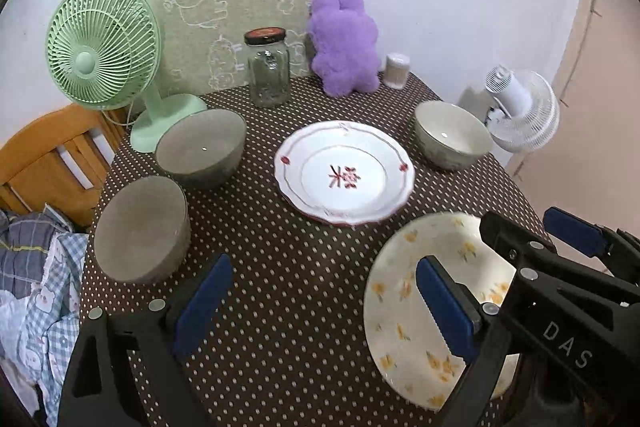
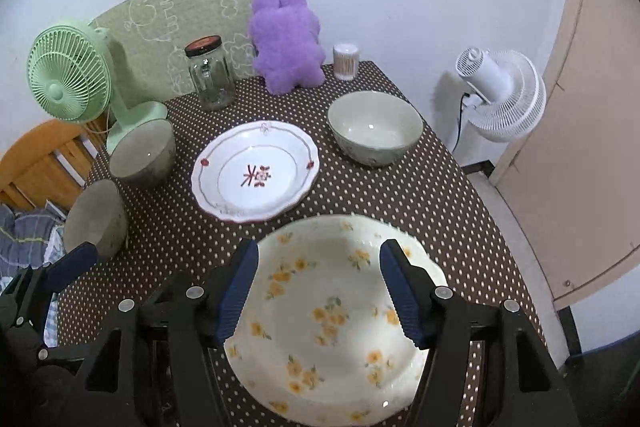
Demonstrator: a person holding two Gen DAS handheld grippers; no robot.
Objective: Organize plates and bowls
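Right hand-held gripper (image 2: 318, 291) hangs wide, empty, above the floral plate (image 2: 332, 319), lower frame; left hand-held gripper (image 1: 320, 303) wide too.

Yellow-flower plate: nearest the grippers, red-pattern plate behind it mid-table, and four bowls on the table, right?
Not four bowls; three. The right wrist view shows two grey bowls at the left edge and one pale green bowl at the right. The rest holds: the yellow-flower plate lies nearest the grippers, with the red-pattern plate behind it mid-table.
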